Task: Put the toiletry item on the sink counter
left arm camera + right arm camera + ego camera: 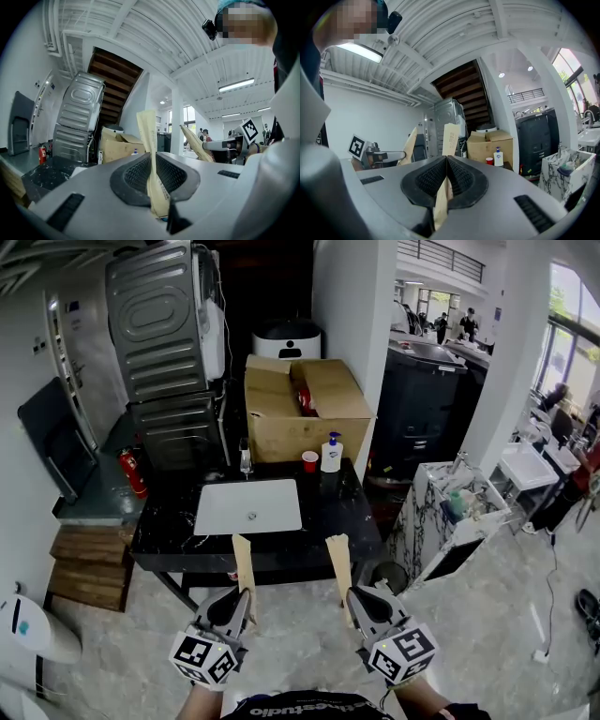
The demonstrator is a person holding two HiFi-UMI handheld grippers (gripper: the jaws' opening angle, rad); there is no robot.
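In the head view both grippers sit low, short of the black sink counter (169, 521) with its white basin (248, 506). My left gripper (242, 604) is shut on a flat tan paper packet (244, 566) that stands upright. My right gripper (353, 601) is shut on a second tan packet (338, 563). The left gripper view shows the pads clamping its packet (149, 150), with the other packet (196, 143) off to the right. In the right gripper view its own printed packet (449, 139) rises from the shut jaws, and the left one's packet (408, 145) is at left.
A pump soap bottle (331, 454), a red cup (309, 461) and a faucet (246, 459) line the counter's back edge. Behind stand a cardboard box (305, 413) and stacked washing machines (164, 343). A marble cabinet (422, 521) is at right, wooden steps (89, 563) at left.
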